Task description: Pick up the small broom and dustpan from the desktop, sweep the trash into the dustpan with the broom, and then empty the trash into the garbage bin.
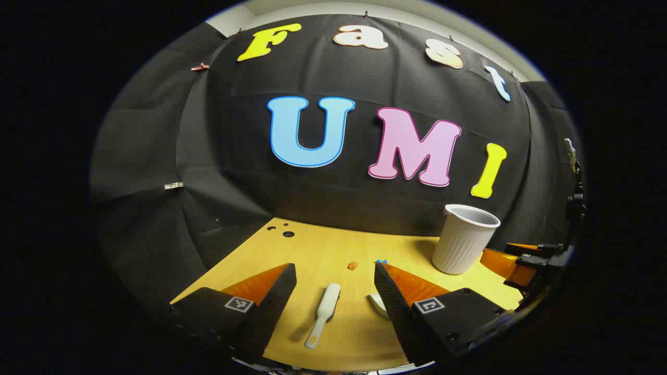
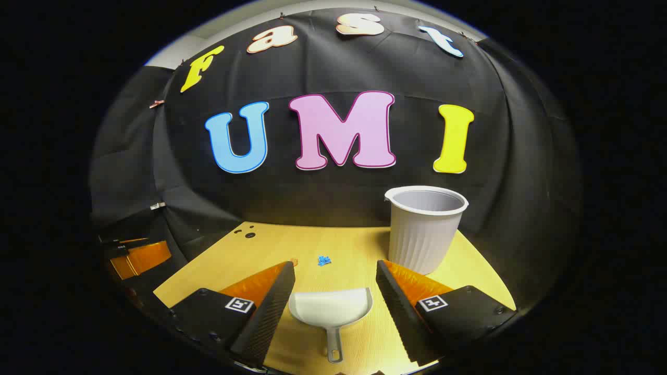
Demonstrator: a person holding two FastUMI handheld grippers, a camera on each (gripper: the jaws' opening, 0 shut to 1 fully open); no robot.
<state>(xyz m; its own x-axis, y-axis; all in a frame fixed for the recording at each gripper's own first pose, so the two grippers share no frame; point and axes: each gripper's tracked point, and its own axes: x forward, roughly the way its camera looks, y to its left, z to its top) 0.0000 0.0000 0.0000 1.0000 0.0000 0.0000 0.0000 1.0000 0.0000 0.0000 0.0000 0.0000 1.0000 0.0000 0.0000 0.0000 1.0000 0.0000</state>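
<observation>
A small white broom (image 1: 323,315) lies on the wooden desktop (image 1: 323,250) between the fingers of my open left gripper (image 1: 335,273), handle toward me. A white dustpan (image 2: 331,310) lies flat between the fingers of my open right gripper (image 2: 336,271), its handle pointing toward me; its edge (image 1: 376,303) peeks out beside my left gripper's right finger. A small orange scrap (image 1: 353,265) and blue bits (image 2: 324,260) lie farther out on the desktop. The ribbed white garbage bin (image 2: 424,229) stands upright at the back right.
The other gripper (image 1: 526,263) hangs low at the right of the left gripper view, and the other gripper (image 2: 138,258) sits at the left edge of the right gripper view. Small dark holes (image 1: 285,232) mark the far left desktop corner.
</observation>
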